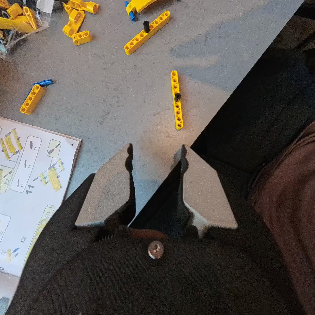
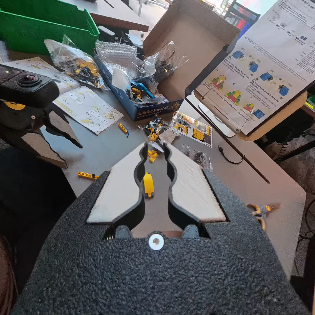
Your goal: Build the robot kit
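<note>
My left gripper (image 1: 156, 147) is open and empty, low over the grey table (image 1: 105, 88) near its edge. Nearest to it is a long yellow beam (image 1: 177, 99) with a black pin, lying just beyond the right fingertip. A second long yellow beam (image 1: 147, 32) holds an upright black pin farther off. My right gripper (image 2: 155, 144) is open with a narrow gap and holds nothing. A curved yellow piece (image 2: 148, 185) lies on the table beneath that gap, and small yellow pieces (image 2: 152, 155) lie near the tips. The left gripper (image 2: 73, 156) also shows at the left of the right wrist view.
An instruction booklet (image 1: 34, 170) lies left. A short yellow beam with a blue pin (image 1: 32, 98) and loose yellow parts (image 1: 76, 22) lie beyond. A blue kit box (image 2: 153, 110), parts bags (image 2: 80, 66), green bin (image 2: 42, 32), sticker sheet (image 2: 194, 129) and a standing printed sheet (image 2: 255, 76) crowd the back. The tips of one gripper are about 25 cm away from the tips of the other. The curved yellow piece (image 2: 148, 185) is about 20 cm from both grippers' fingertips.
</note>
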### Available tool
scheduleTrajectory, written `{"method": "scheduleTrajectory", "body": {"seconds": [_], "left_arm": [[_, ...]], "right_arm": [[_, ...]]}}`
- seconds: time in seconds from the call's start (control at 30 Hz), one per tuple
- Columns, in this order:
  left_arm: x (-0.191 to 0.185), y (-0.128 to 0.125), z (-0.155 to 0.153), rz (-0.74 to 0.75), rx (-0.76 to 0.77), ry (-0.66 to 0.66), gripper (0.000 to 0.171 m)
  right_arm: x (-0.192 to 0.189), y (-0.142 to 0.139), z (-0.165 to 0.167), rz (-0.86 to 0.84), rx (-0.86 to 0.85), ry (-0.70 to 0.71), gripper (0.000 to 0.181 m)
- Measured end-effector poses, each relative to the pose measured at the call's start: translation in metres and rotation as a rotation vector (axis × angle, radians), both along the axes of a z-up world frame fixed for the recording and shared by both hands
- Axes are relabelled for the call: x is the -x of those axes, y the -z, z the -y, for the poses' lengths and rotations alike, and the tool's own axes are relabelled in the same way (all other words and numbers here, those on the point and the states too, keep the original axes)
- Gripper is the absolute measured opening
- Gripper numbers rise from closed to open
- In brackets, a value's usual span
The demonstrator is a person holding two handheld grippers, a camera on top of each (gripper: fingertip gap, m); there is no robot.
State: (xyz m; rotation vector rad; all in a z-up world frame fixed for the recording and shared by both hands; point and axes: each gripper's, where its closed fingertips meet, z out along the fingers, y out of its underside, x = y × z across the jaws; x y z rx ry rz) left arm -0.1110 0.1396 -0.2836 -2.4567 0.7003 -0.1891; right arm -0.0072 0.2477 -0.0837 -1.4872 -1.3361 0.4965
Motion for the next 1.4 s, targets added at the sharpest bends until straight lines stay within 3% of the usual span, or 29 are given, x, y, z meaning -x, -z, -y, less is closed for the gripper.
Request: {"method": "scheduleTrajectory", "body": {"seconds": [0.2, 0.4, 0.63, 0.77, 1.0, 1.23, 1.33, 1.4], "left_arm": [[-0.025, 0.01, 0.0, -0.007, 0.002, 0.069, 0.055], [-0.052, 0.014, -0.018, 0.063, -0.063, 0.027, 0.054], [-0.044, 0.013, -0.021, 0.065, -0.069, 0.004, 0.046], [-0.047, 0.013, -0.02, 0.086, -0.093, 0.04, 0.008], [-0.055, 0.012, -0.026, 0.124, -0.147, 0.062, 0.005], [-0.051, 0.012, -0.033, 0.145, -0.188, 0.043, 0.025], [-0.044, 0.01, -0.033, 0.172, -0.16, 0.026, 0.052], [-0.04, 0.002, -0.038, 0.223, -0.185, 0.018, 0.058]], "right_arm": [[0.003, 0.023, -0.007, 0.097, -0.011, 0.015, 0.026], [0.008, 0.025, -0.001, 0.109, -0.02, -0.012, 0.026], [0.006, 0.022, 0.002, 0.112, -0.033, -0.018, 0.026], [0.006, 0.029, 0.0, 0.124, -0.009, -0.017, 0.026], [0.006, 0.071, -0.01, 0.275, 0.056, 0.02, 0.029], [0.015, 0.094, -0.009, 0.337, 0.083, 0.003, 0.03], [0.018, 0.101, -0.01, 0.34, 0.098, 0.0, 0.03], [0.019, 0.104, -0.013, 0.325, 0.114, 0.001, 0.03]]}}
